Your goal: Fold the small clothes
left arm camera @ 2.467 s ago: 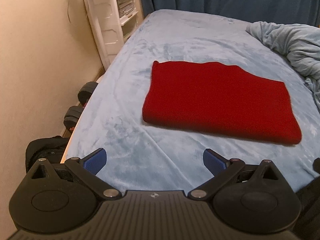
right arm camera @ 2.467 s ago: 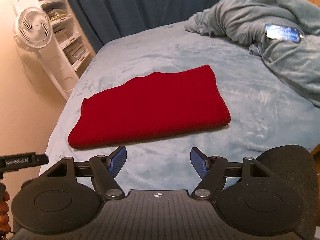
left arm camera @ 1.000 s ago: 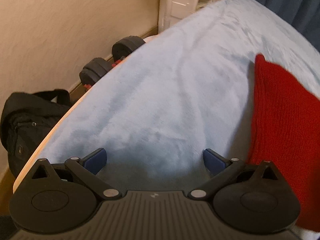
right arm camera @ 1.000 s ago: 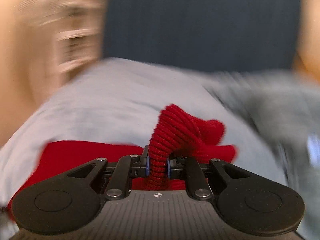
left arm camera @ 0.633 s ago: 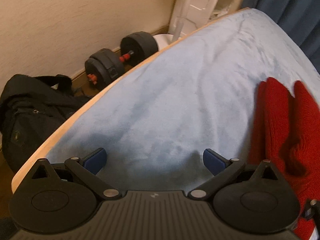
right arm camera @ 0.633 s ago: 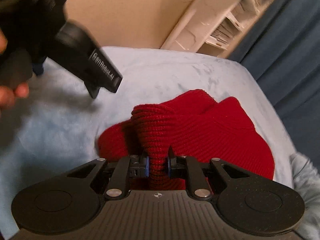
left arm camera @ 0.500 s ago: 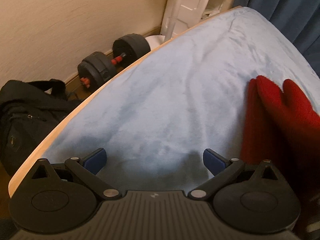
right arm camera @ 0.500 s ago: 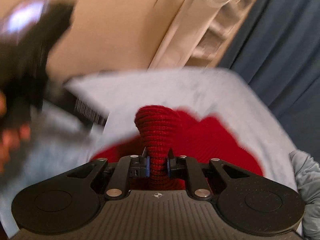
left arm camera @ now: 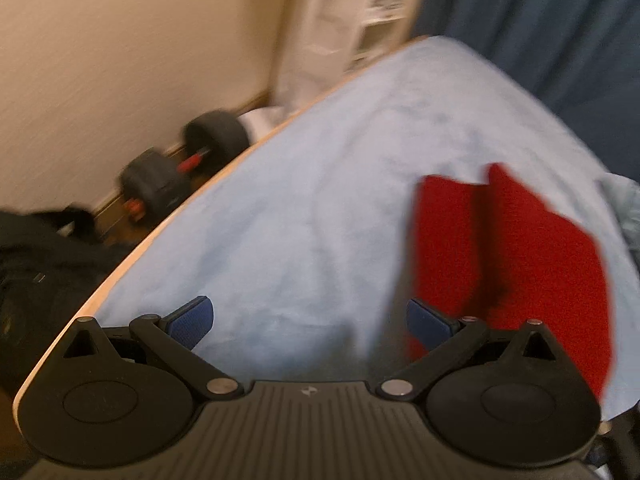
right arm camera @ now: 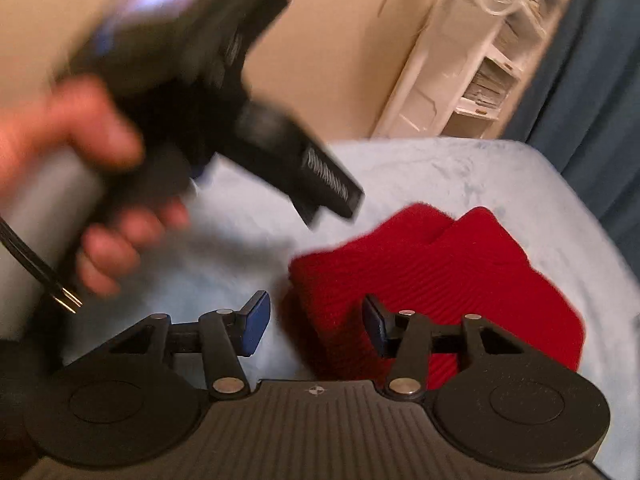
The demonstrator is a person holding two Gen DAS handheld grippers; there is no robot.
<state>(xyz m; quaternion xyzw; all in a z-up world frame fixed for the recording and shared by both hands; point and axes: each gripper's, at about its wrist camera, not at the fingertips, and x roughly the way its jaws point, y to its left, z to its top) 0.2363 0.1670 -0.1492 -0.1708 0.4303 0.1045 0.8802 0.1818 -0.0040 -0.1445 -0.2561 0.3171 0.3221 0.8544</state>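
A red knit garment point(right arm camera: 436, 280) lies folded over on itself on the light blue bed cover point(right arm camera: 460, 176). It also shows in the left wrist view point(left arm camera: 520, 248), to the right of my left gripper. My right gripper point(right arm camera: 316, 322) is open and empty just above the garment's near left edge. My left gripper point(left arm camera: 308, 320) is open and empty over bare cover. In the right wrist view the left gripper's body and the hand holding it point(right arm camera: 192, 92) pass blurred at upper left.
The bed's wooden edge point(left arm camera: 132, 256) runs along the left. Dumbbells point(left arm camera: 180, 176) and a black bag point(left arm camera: 36, 256) lie on the floor by the wall. A white shelf unit with a fan point(right arm camera: 472, 60) and a dark blue curtain point(left arm camera: 540, 28) stand beyond the bed.
My right gripper carried one end of the red garment across onto the other, then opened and let it go. My left gripper stayed open and swung slightly.
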